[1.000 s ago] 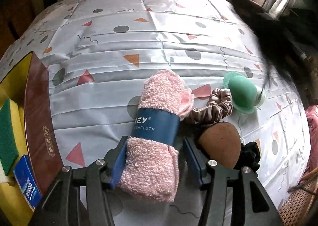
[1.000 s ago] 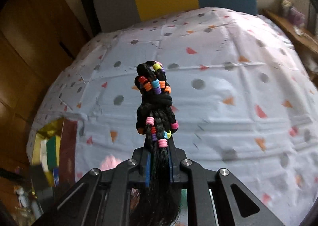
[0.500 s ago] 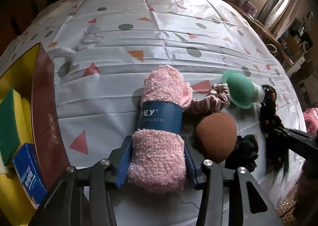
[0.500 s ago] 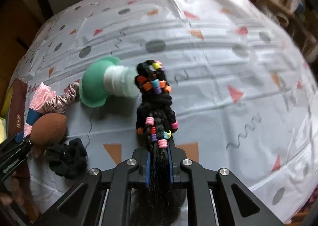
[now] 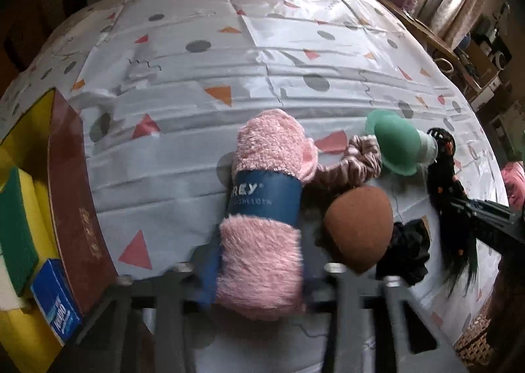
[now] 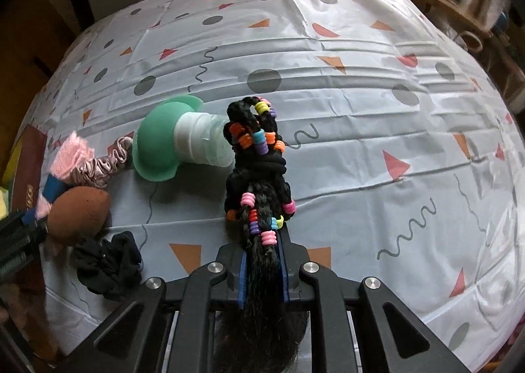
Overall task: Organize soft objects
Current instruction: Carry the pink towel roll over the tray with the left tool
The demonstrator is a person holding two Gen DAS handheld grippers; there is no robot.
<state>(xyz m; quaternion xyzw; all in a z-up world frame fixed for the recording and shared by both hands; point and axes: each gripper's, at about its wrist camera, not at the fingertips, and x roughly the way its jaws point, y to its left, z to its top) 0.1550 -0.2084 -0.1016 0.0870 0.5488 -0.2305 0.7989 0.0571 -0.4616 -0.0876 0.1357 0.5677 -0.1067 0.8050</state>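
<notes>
A rolled pink washcloth (image 5: pixel 265 156) with a blue paper band lies on the patterned tablecloth (image 5: pixel 229 54). My left gripper (image 5: pixel 259 268) has its jaws closing around the near end, and the blue pads touch both sides of the roll. My right gripper (image 6: pixel 263 261) is shut on a black braided hairpiece (image 6: pixel 259 156) strung with coloured beads. The braid's far end rests on the cloth beside a green silicone cup (image 6: pixel 157 146). In the left wrist view the braid (image 5: pixel 443 182) and the right gripper (image 5: pixel 485 218) show at the right edge.
Between the washcloth and the braid lie a satin scrunchie (image 5: pixel 357 163), a brown makeup sponge (image 5: pixel 357 225) and a black scrunchie (image 5: pixel 407 251). A brown-walled box (image 5: pixel 75 202) at far left holds a green-and-yellow sponge (image 5: pixel 16 225) and a blue pack (image 5: pixel 59 304).
My left jaws have narrowed onto the washcloth. The right gripper has come down with the braid to the cloth beside the green cup, then stayed there.
</notes>
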